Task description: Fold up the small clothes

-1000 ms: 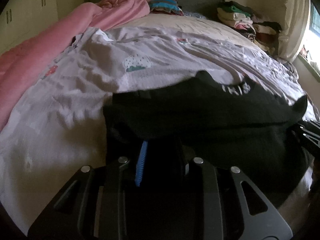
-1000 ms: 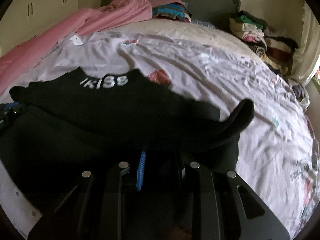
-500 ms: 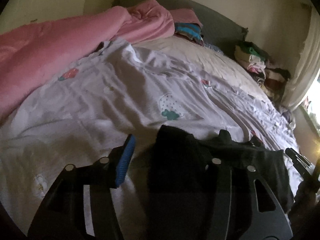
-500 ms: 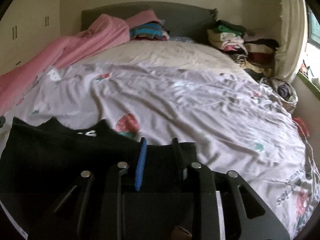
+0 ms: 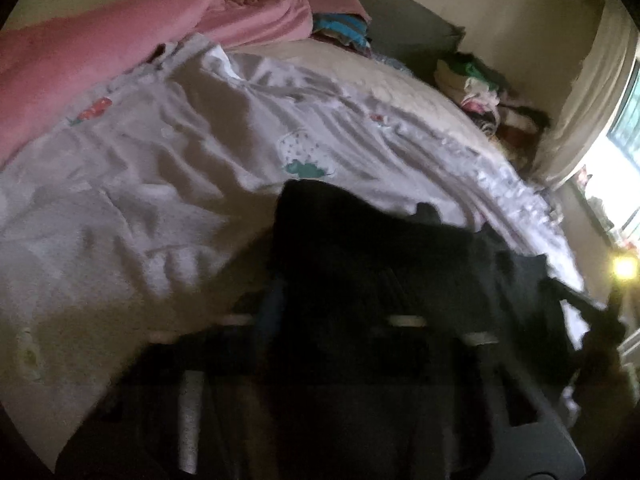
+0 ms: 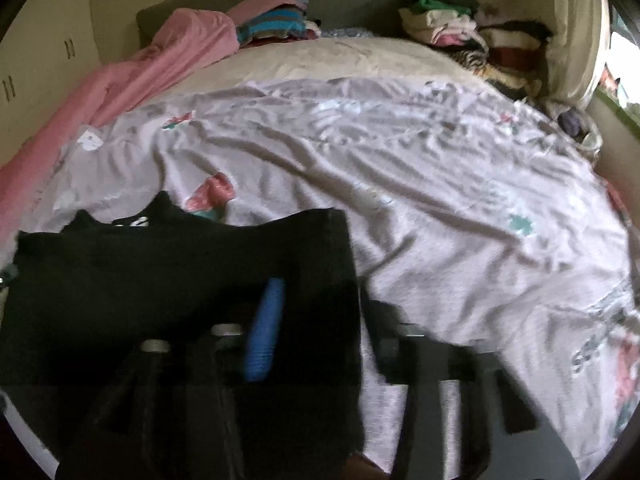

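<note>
- the black top [image 5: 380, 248] is laid on the bed sheet [image 5: 140, 200], in the lower middle and lower right of the left wrist view.
- the left claw [image 5: 332, 312] is seen at the bottom of that view, very dark and blurred.
- the left claw is closed, and the near edge of the black top is pinched in it; the cloth is draped over its fingers.
- in the right wrist view the black top is spread flat in the lower left, with its straight right edge running up the middle.
- a bit of white lettering [image 6: 132, 222] is seen near the top's far edge.
- the right claw [image 6: 320, 332] is at the bottom of that view, and its jaws are being closed.
- the right edge of the top lies between the two fingers, but it is not squeezed yet; a gap is seen beside the blue pad [image 6: 264, 328].
- a pink blanket [image 5: 80, 64] is bunched at the upper left.
- a pile of clothes [image 6: 460, 28] is stacked at the upper right of the bed.
</note>
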The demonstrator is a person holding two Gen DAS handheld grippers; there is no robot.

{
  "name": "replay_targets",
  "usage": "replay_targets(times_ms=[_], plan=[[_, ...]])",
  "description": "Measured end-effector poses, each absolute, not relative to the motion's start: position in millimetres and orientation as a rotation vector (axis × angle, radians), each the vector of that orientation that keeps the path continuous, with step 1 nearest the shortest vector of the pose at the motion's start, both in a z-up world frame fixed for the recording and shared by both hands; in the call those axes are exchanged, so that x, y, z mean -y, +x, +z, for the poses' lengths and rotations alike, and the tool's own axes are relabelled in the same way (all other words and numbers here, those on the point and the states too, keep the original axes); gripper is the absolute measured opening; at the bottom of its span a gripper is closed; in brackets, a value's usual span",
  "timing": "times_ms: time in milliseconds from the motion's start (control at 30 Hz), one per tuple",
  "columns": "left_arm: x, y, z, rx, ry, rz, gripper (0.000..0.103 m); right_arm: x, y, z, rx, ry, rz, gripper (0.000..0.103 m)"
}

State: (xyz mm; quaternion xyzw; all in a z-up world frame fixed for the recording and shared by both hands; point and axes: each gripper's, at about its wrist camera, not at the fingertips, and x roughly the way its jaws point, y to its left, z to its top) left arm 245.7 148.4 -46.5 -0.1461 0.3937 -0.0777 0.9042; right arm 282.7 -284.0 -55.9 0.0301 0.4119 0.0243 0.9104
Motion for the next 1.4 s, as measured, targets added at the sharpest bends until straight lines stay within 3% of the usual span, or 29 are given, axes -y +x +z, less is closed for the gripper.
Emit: replay_targets(times_ms=[267, 600, 700, 733, 800, 1000, 1167, 1400], plan=[[-159, 228, -13, -0.705, -0.291, -0.166, 0.002, 294, 266, -18, -0.701, 0.16, 0.061, 0.008], [-162, 238, -49, -0.824, -0.275, -0.101, 0.005, 291, 276, -56, -0.789, 0.106, -0.033, 0.009], [-159, 232, -47, -0.83, -0.257, -0.084, 0.01, 290, 271, -57, -0.799, 0.11, -0.029, 0.013], [-159, 230, -46, -0.829, -0.259, -0.083, 0.014, 291, 269, -56, -0.801, 0.119, -0.022, 0.024], [-158, 226, -43, -0.83, -0.262, -0.087, 0.018, 291, 259, -52, -0.8, 0.135, 0.014, 0.035], [-149, 203, -37, -0.823, -0.259, -0.112, 0.031, 289, 225, -47, -0.795, 0.127, 0.07, 0.038], [-143, 183, -39, -0.846, -0.282, -0.148, 0.05, 295, 199, -48, -0.809, 0.149, 0.098, 0.039], [-138, 163, -57, -0.912, -0.327, -0.165, 0.051, 305, 178, -58, -0.847, 0.208, 0.126, 0.04]])
